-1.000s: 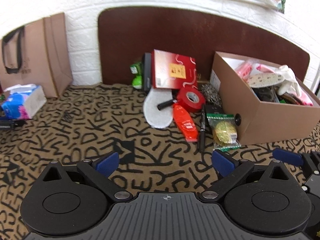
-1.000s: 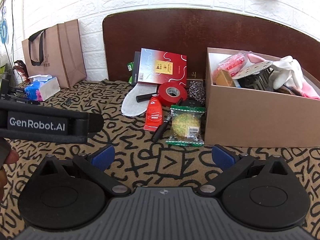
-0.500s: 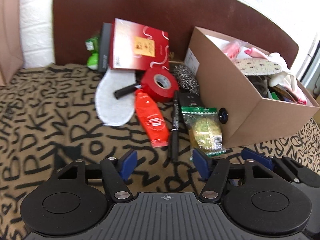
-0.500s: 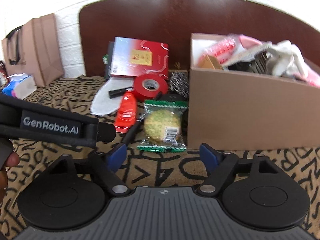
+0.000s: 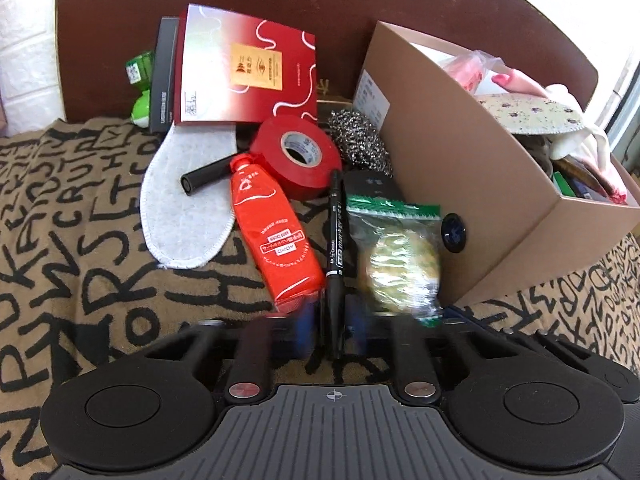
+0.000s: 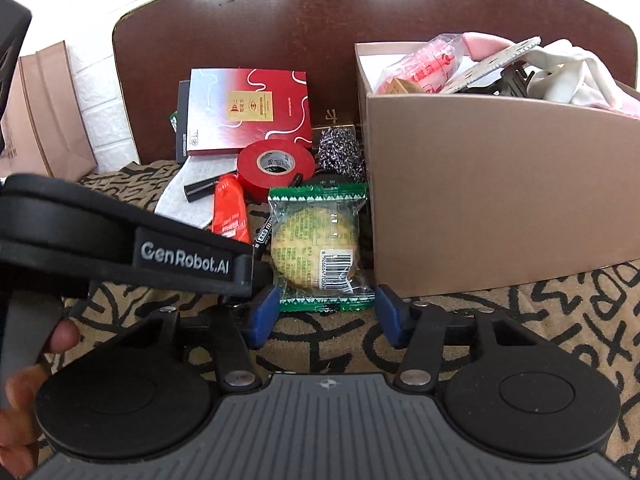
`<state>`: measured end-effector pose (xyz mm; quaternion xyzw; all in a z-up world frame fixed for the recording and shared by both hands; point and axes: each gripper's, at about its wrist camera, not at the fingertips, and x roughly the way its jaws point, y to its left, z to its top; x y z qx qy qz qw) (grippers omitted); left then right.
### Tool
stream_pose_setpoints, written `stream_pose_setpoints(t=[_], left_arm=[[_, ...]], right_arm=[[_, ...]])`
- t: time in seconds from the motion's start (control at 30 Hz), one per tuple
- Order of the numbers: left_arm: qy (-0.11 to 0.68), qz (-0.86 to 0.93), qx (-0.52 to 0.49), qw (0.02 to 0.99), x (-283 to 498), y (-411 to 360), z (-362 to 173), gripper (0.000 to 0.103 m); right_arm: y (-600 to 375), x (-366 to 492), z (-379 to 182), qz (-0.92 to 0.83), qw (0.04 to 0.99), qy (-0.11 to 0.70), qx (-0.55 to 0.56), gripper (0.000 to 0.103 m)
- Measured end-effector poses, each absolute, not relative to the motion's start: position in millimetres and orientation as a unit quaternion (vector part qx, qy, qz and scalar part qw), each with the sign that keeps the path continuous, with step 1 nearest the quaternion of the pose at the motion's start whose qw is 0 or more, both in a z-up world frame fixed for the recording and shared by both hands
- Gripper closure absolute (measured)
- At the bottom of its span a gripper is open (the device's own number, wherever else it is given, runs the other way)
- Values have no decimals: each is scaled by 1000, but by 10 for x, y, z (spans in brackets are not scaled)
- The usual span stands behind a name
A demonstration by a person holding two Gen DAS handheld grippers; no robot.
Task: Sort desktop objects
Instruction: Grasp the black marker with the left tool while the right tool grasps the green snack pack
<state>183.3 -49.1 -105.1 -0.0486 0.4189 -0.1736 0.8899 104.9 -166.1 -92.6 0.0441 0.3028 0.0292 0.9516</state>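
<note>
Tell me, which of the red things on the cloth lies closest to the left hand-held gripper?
The red tube, lying flat beside the black marker. The red tape roll sits behind it, and the red booklet leans farther back still.

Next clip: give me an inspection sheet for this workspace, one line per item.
Surface: tan cloth with black lettering.
Job's things: black marker, red tube, red tape roll, wrapped snack, steel scourer, white insole beside the cardboard box, which is already heaped.
Clutter: red booklet leaning on the headboard.
Grippers: left gripper narrowed around the marker's near end, blurred; right gripper open in front of the snack.
Cables: nothing seen.
Surroundings: white brick wall, paper bag.
</note>
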Motion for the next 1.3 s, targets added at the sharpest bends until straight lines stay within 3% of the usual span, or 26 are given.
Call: stream_pose_setpoints(t=[0.07, 0.23, 0.27, 0.57, 0.63, 0.67, 0.7, 0.73, 0.8, 0.87, 1.07, 1.17, 1.3], left_arm=[[417, -173, -52, 891, 1820, -477, -1046, 93], [411, -163, -45, 896, 1720, -481, -1024, 94], [411, -161, -45, 896, 1692, -473, -1016, 94], [417, -185, -58, 888, 1182, -390, -986, 93], [414, -173, -64, 891, 1104, -331, -968, 91], [410, -165, -65, 895, 1073, -299, -957, 83], [406, -161, -65, 897, 1063, -278, -942, 69], [403, -157, -67, 899, 1068, -261, -931, 66], [400, -162, -70, 899, 1112, -263, -903, 59], [395, -161, -70, 902, 1160, -286, -877, 43], [410, -163, -99, 892, 1356, -248, -952, 39], [418, -162, -114, 887, 1439, -209, -996, 38], [422, -165, -122, 883, 1519, -202, -1047, 46]], right_arm=[[-1703, 1044, -914, 24, 952, 300, 52, 84], [-1737, 1022, -905, 35, 953, 298, 42, 89], [-1730, 998, -893, 37, 954, 294, 38, 96], [-1617, 687, -830, 107, 947, 300, 30, 99], [-1638, 619, -833, 108, 946, 305, 33, 97], [-1652, 589, -832, 103, 946, 304, 35, 96], [-1665, 572, -828, 94, 947, 303, 35, 92], [-1684, 566, -820, 90, 948, 303, 36, 87], [-1724, 574, -794, 77, 952, 294, 38, 60], [-1733, 615, -774, 62, 956, 285, 30, 51], [-1855, 792, -792, 48, 957, 284, 46, 36], [-1906, 860, -823, 71, 955, 284, 54, 35], [-1923, 970, -885, 89, 951, 286, 71, 33]])
